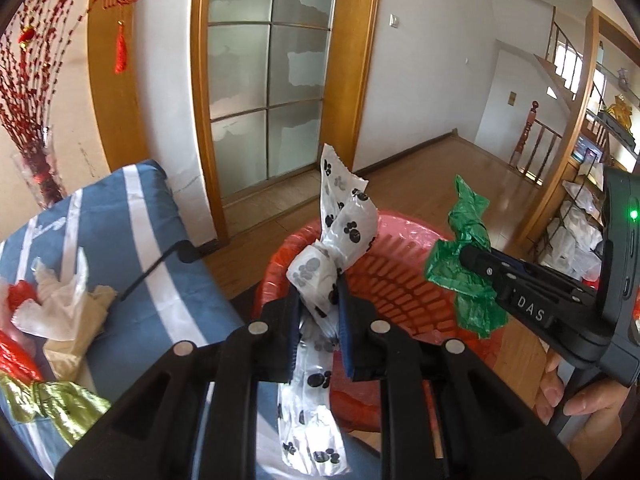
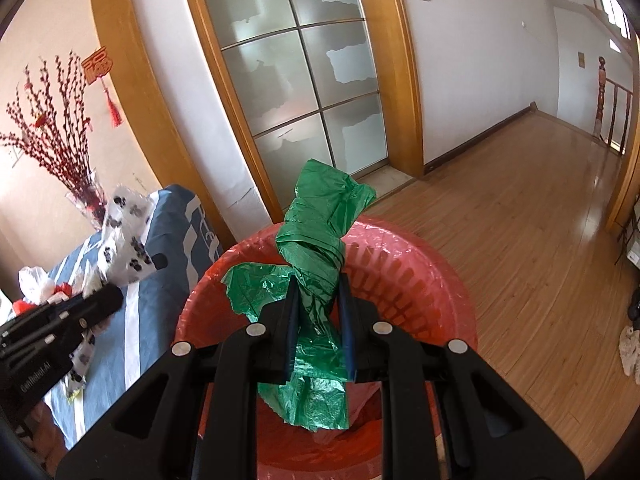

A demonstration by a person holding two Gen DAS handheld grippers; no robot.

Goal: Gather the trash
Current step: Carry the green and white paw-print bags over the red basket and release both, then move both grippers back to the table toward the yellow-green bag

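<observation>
Left claw (image 1: 320, 304), left wrist view: clenched on a knotted white paw-print plastic bag (image 1: 340, 236), pads pinching the twisted waist just under the knot, loose tail hanging below over the near rim of the red laundry-style basket (image 1: 400, 280), which is lined with a red plastic film. Bag judged very light, limp and slick; the knot is the only firm spot, so the grip belongs there, as it is. Right claw (image 1: 466, 258) enters from the right, closed on a crumpled green plastic bag (image 1: 468, 240) over the basket's far side. On the blue striped cloth (image 1: 152, 280) to the left lie more scraps: white tissue-like wad (image 1: 60, 300), red wrapper (image 1: 16, 356), gold-green foil (image 1: 52, 404). A thin black cable (image 1: 160, 264) crosses the cloth and could snag a reach. Right wrist view: right claw (image 2: 320, 308) grips the green plastic bag (image 2: 320, 232) at its twisted neck, directly above the red basket (image 2: 420, 272); equally light and soft, likely to cling to the pads when let go. Left claw (image 2: 100, 300) with the paw-print bag (image 2: 124, 232) sits left of the basket, above the cloth. Nothing blocks the opening.
</observation>
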